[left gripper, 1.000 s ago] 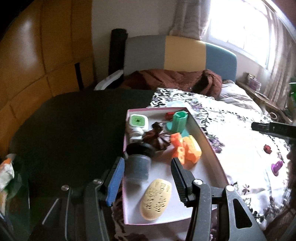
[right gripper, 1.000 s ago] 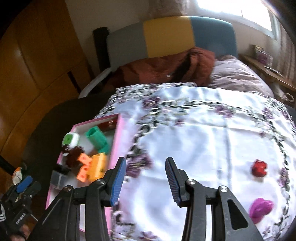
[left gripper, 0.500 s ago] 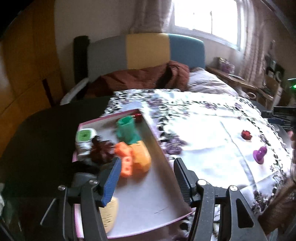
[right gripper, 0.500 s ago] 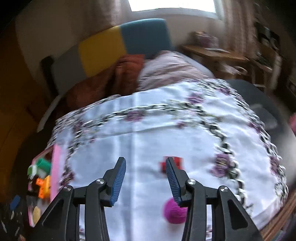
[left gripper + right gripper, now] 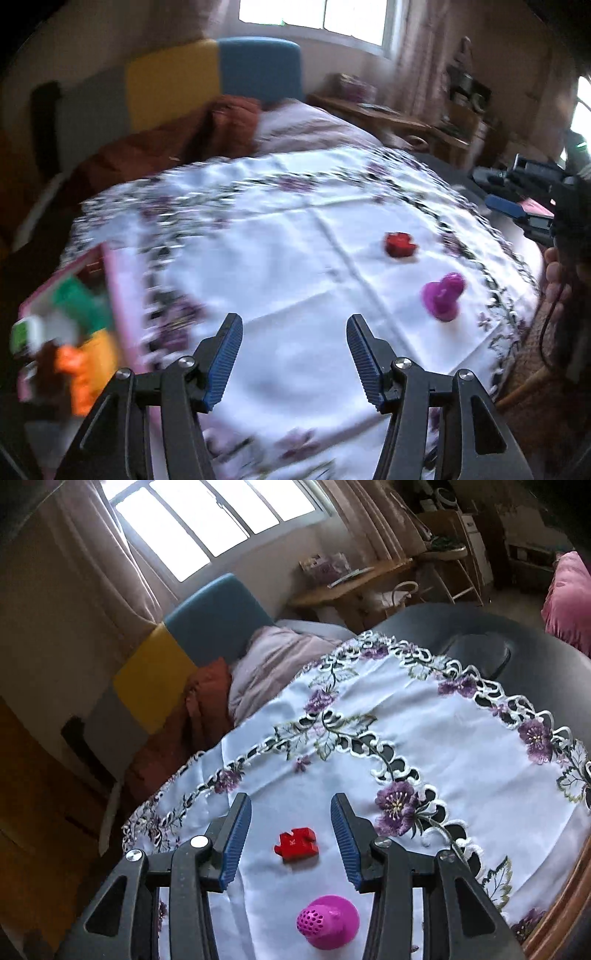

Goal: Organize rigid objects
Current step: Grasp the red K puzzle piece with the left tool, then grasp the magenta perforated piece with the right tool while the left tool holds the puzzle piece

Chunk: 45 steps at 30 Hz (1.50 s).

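Observation:
A red puzzle piece point(image 5: 295, 845) lies on the white embroidered cloth point(image 5: 443, 746), and my right gripper point(image 5: 291, 803) stands open above it with the piece framed between its fingers, untouched. A magenta knob-shaped toy point(image 5: 327, 921) sits just nearer to me. In the left wrist view my left gripper point(image 5: 293, 325) is open and empty over bare cloth. The red piece point(image 5: 400, 243) and the magenta toy point(image 5: 443, 295) are off to its right. The right gripper point(image 5: 495, 194) shows at the far right, held by a hand point(image 5: 554, 266).
A pink-rimmed tray point(image 5: 122, 306) at the left holds blurred green, orange and white toys. The cloth covers a dark round table point(image 5: 517, 657) with a wooden rim point(image 5: 554, 915). Behind it are a bed with a brown blanket point(image 5: 166, 147) and a wooden side table point(image 5: 351, 583).
My left gripper left a grey jar in the tray and swung right over the cloth. My right gripper swung right and rolled until the red piece came between its fingers.

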Tool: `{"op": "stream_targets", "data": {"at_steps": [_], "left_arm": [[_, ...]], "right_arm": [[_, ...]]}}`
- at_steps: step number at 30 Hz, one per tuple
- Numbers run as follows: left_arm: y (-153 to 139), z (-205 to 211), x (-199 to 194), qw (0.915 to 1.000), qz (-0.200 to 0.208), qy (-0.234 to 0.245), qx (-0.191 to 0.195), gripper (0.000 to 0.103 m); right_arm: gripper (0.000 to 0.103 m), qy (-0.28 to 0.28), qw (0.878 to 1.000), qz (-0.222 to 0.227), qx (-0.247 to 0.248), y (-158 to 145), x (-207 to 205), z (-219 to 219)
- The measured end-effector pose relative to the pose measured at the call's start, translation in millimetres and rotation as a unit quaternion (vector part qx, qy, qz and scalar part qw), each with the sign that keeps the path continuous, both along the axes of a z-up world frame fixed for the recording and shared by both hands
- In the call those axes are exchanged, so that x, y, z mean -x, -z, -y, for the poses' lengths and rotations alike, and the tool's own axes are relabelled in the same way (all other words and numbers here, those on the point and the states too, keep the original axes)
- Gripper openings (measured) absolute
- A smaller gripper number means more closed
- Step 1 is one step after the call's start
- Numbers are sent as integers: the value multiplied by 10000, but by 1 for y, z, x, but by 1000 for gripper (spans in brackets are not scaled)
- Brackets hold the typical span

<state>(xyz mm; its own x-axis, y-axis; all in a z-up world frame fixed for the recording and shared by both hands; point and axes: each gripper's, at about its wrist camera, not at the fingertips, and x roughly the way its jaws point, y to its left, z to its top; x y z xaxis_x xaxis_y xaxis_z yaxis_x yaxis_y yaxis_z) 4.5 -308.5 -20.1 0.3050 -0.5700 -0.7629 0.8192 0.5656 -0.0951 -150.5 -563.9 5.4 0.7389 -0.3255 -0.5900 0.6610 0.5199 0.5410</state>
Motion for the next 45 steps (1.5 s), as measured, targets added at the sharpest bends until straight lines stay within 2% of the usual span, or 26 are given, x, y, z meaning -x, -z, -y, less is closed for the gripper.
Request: {"op": "stream_targets", "data": {"at_steps": [5,9,18,24,26,27,33,35,39,45], "left_arm": [[13,66,-1,9976,-494,481,-81,60],[20,115,-4,9945,-799,657,-132,60],[43,196,-2,9918,-897,798,-441,62],[63,223,2,9906,-862,811,-693,66],[67,222,0,9915,-793,772,-678,63],[66,221,1,9926,-655,779,-659,48],[61,187,-3,9949,-470,763,-471,48],[58,165,-6,9959,-511,588,-450,48],[52,116,-4,9980,-309,332,-446,48],[51,42,6,9988,-106,-214,-435,48]], "right_arm": [[47,92,9994,343,-14,-1,10,2],[48,122,9984,527,-186,1,15,5],[48,106,9963,793,-313,3,20,8],[48,58,9951,910,-385,4,21,8],[49,97,9944,951,-444,5,22,10],[50,112,9942,959,-470,6,23,10],[52,132,9952,852,-457,6,21,11],[52,125,9962,734,-450,7,19,10],[51,51,9973,512,-521,10,13,11],[51,-352,9931,-173,-1108,26,-11,14]]}}
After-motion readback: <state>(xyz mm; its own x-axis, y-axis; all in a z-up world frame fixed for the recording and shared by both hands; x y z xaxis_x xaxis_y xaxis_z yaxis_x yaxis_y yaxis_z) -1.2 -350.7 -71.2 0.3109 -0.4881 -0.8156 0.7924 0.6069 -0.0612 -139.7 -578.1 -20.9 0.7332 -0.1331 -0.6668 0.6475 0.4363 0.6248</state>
